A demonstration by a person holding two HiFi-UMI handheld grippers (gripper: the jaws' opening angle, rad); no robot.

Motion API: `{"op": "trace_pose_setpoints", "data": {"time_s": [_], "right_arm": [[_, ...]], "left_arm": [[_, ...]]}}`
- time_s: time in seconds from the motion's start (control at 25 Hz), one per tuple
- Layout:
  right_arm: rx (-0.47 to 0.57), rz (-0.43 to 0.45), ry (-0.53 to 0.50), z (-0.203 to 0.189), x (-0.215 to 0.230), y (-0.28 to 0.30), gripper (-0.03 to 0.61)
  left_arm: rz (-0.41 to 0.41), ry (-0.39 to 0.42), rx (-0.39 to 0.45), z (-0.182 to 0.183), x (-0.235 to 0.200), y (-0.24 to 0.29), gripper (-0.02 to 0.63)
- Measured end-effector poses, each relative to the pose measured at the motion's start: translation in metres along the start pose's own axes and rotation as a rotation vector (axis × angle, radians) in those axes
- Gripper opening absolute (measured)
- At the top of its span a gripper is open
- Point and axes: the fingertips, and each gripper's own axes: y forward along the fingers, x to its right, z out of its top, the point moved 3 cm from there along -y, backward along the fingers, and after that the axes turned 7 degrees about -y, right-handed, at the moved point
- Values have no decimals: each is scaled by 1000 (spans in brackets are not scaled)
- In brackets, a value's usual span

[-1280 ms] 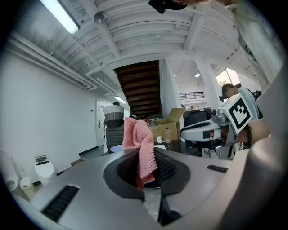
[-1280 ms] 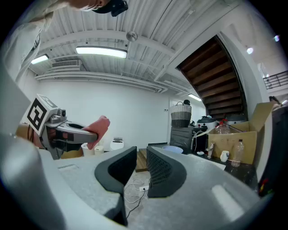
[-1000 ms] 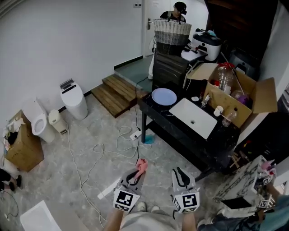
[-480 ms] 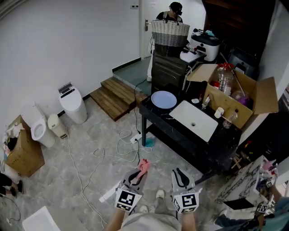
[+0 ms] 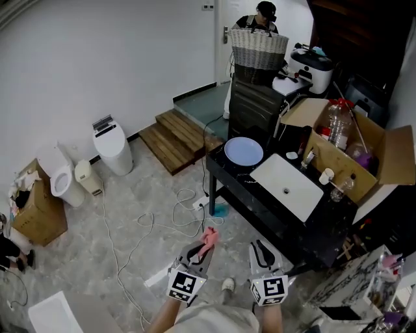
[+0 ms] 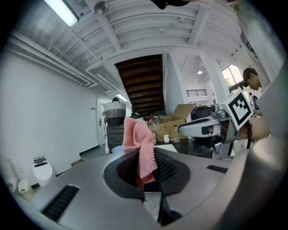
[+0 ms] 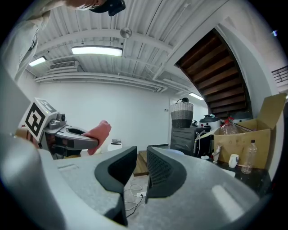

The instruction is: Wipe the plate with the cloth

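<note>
A pale blue plate (image 5: 244, 151) lies on the near left corner of the black table (image 5: 260, 205), well ahead of both grippers. My left gripper (image 5: 200, 250) is held low over the floor, shut on a pink knitted cloth (image 5: 208, 238). In the left gripper view the cloth (image 6: 140, 144) sticks up from between the jaws and folds over, with the plate (image 6: 117, 148) small behind it. My right gripper (image 5: 260, 252) is beside the left one. Its jaws stand almost together with nothing between them, as the right gripper (image 7: 141, 158) view shows.
A white sink basin (image 5: 286, 185) is set in the table beside the plate. An open cardboard box (image 5: 351, 146) with bottles stands at the right. Cables (image 5: 175, 218) trail over the floor ahead. A wooden step (image 5: 179, 133) and a white bin (image 5: 112, 147) lie further off. A person (image 5: 261, 18) stands behind a wicker basket (image 5: 260, 48).
The view has shifted a little, so the table and plate sit slightly further right and lower. Both grippers keep their places, and the cloth stays in the left one.
</note>
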Motion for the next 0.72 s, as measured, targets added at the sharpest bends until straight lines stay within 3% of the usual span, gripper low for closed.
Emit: {"op": "trace_pose_setpoints", "data": {"time_s": [0.72], "right_arm": [[22, 94, -8, -6, 121, 90, 74]], "left_arm": [[92, -1, -5, 29, -12, 135, 34]]}}
